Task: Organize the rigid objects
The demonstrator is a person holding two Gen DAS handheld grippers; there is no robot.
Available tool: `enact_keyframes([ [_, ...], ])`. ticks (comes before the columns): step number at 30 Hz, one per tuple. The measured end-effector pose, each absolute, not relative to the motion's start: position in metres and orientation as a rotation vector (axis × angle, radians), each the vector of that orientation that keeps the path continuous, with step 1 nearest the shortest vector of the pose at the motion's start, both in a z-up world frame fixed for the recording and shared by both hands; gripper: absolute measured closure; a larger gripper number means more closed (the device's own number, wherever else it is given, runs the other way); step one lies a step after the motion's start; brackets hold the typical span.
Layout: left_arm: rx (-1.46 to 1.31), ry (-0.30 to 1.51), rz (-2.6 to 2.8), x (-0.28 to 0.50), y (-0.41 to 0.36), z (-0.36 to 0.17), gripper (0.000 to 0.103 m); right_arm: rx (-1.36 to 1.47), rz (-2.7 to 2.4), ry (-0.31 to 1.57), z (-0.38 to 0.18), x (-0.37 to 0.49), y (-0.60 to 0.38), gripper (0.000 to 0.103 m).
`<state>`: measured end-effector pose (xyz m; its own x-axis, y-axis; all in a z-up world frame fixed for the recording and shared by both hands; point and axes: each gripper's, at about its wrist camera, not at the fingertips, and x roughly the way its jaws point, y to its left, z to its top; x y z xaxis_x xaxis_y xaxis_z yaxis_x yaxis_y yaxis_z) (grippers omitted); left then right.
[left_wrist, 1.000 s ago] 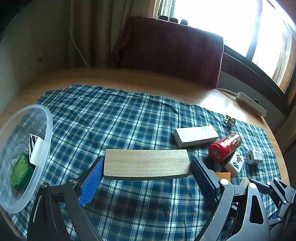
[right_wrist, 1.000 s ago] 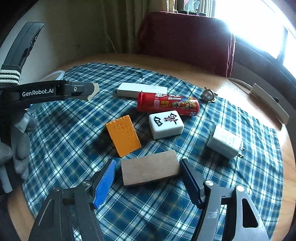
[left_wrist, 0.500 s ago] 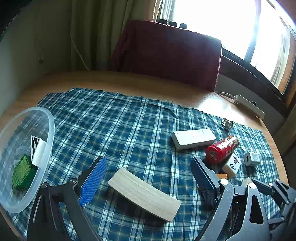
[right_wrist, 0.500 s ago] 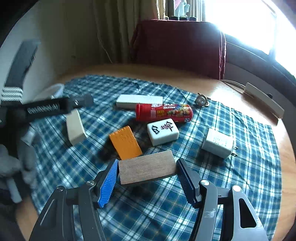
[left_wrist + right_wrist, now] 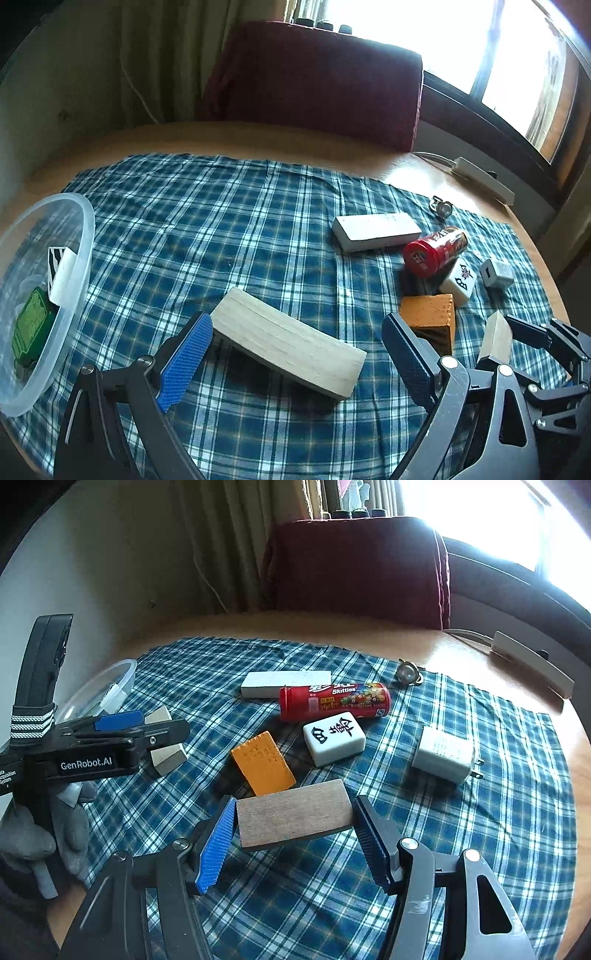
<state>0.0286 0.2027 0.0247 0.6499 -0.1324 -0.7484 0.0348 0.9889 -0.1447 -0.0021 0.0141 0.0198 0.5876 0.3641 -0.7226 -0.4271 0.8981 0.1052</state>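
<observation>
A pale wooden block (image 5: pixel 288 347) lies slanted on the blue plaid cloth (image 5: pixel 221 221), between the fingers of my left gripper (image 5: pixel 297 330). That gripper is open, and its blue pad (image 5: pixel 184 362) sits close to the block's left end. My right gripper (image 5: pixel 295 808) is shut on a brown wooden block (image 5: pixel 293 819), which hangs just above the cloth. From the left wrist view that block's end (image 5: pixel 496 338) shows at the right. An orange block (image 5: pixel 264 762), a mahjong tile (image 5: pixel 334 742), a red Skittles tube (image 5: pixel 334 701), a white block (image 5: pixel 286 679) and a white charger (image 5: pixel 443 755) lie on the cloth.
A clear plastic bowl (image 5: pixel 86 236) stands at the cloth's left edge with a green piece (image 5: pixel 31 328) and a striped white tile (image 5: pixel 61 269) in it. A small metal trinket (image 5: pixel 408 674) and a power strip (image 5: pixel 532 664) lie far right. A gloved hand (image 5: pixel 70 830) holds the left gripper.
My left gripper opened and the pale wooden block dropped onto the cloth, turning slantwise. My right gripper shut on the brown wooden block and raised it slightly.
</observation>
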Motion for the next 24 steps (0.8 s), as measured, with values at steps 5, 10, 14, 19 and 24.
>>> enact_keyframes([
  [5,-0.101,0.931,-0.113,0.035,0.201,0.015,0.007,-0.07,0.456,0.825,0.02,-0.001,0.013,0.037],
  [10,-0.014,0.951,-0.123,0.034,0.197,0.011,0.007,-0.062,0.461,0.837,0.018,0.0,0.012,0.037],
  [14,0.002,0.949,-0.125,0.036,0.193,0.01,0.007,-0.065,0.47,0.84,0.017,0.0,0.013,0.037],
  [19,-0.029,0.909,-0.109,0.035,0.199,0.014,0.047,-0.052,0.476,0.827,0.02,-0.003,0.012,0.037],
  [24,-0.083,0.886,-0.109,0.033,0.208,0.017,0.054,-0.043,0.475,0.817,0.022,-0.006,0.012,0.037],
])
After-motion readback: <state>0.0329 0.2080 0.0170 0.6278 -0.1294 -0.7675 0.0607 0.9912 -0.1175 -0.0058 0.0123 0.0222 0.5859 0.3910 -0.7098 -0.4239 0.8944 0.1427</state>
